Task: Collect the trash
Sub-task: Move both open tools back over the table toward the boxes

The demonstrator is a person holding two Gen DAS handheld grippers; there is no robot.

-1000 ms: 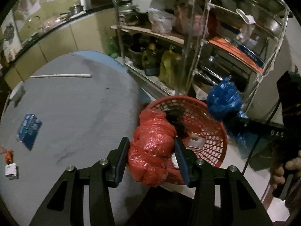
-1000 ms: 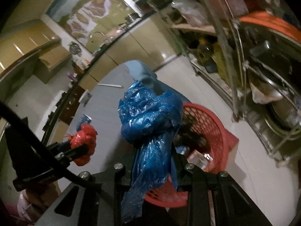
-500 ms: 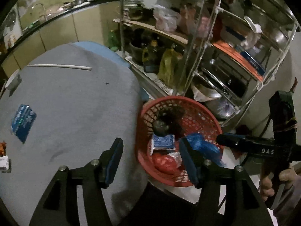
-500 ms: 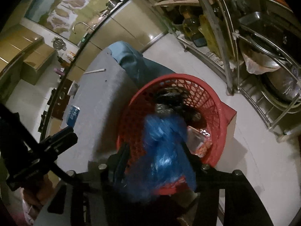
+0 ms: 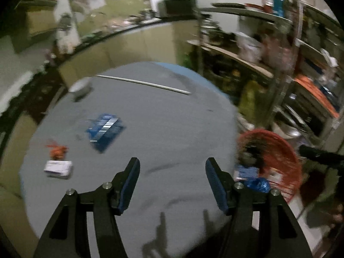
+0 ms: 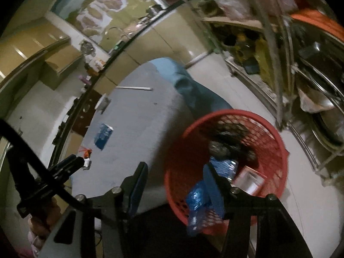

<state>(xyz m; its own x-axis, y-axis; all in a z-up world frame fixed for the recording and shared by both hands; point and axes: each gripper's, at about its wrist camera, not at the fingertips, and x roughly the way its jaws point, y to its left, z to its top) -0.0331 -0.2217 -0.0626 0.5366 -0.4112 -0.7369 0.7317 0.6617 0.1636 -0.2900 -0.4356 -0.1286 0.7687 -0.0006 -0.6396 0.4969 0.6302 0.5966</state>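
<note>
Dropping done: blue bag now lies in red basket, red one gone from view.
Left gripper: empty, opening, swung over counter.
Right gripper: apart, empty.
Remaining: blue packet, ten o'clock.

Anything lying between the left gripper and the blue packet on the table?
Nothing: in the left wrist view only bare grey table lies between the open, empty left gripper and the blue packet.
</note>
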